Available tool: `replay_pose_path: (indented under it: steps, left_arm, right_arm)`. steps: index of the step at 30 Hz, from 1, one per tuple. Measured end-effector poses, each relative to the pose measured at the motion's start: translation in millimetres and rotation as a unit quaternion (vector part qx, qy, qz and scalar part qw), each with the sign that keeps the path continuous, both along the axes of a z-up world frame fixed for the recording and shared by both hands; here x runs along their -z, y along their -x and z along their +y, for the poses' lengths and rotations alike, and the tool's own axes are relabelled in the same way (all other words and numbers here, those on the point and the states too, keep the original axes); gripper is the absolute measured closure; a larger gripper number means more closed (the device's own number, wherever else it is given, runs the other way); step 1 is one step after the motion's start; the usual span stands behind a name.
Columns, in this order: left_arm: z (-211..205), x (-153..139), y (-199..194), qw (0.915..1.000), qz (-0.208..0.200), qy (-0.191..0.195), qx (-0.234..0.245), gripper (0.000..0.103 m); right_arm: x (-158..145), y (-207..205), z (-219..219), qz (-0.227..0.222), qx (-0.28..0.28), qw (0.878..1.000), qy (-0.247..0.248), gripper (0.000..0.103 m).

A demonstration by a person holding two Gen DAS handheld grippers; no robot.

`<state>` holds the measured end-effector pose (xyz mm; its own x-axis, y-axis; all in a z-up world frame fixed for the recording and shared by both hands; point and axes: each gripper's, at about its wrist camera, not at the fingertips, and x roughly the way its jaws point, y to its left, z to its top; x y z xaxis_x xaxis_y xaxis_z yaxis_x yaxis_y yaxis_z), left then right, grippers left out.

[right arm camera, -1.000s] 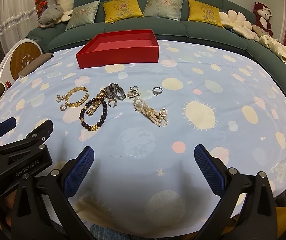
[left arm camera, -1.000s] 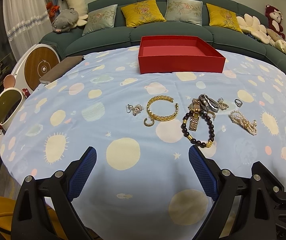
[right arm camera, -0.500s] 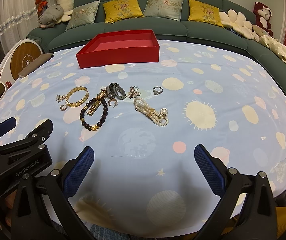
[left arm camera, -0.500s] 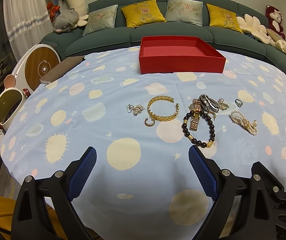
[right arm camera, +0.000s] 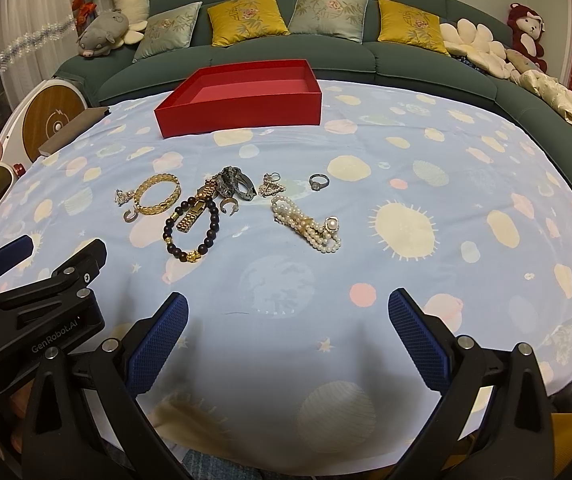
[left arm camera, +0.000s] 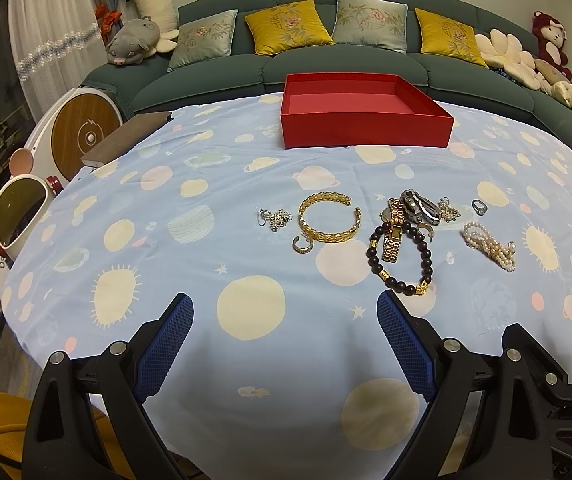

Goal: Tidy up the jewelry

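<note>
My left gripper [left arm camera: 283, 344] and right gripper [right arm camera: 288, 338] both hover spread wide and empty over the near edge of the pale blue planet-print tablecloth [right arm camera: 426, 152]. The jewelry lies ahead mid-table: gold woven bangle [left arm camera: 329, 218], dark bead bracelet [right arm camera: 191, 232], pearl bracelet [right arm camera: 306, 224]. The empty red rectangular tray [left arm camera: 366, 108] sits beyond, at the far edge.

Bare cloth lay open between both grippers and the jewellery row. The right gripper [right arm camera: 288, 334] had clear worktop [right arm camera: 426, 168] ahead and rightward; the left gripper [left arm camera: 286, 338] crowded its left flank. Beyond the row, only the red box [left arm camera: 366, 128] stood in the way.
</note>
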<state>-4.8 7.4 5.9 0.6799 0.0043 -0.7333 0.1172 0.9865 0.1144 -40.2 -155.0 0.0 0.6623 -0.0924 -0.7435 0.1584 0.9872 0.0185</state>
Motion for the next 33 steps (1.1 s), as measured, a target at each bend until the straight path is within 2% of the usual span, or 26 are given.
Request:
replay_pose_path:
  steps: [23,33]
  left_arm:
    - [0.7,0.0,0.2,1.0000,0.000,0.000,0.000,0.014]
    - [12.0,2.9,-8.3,0.9997,0.016,0.017,-0.003,0.012]
  right_arm:
    - [0.9,-0.8,0.1,0.000,0.000,1.000,-0.001,0.005]
    - [1.7,-8.3,-4.0,-0.005,0.003,1.000,-0.004,0.005]
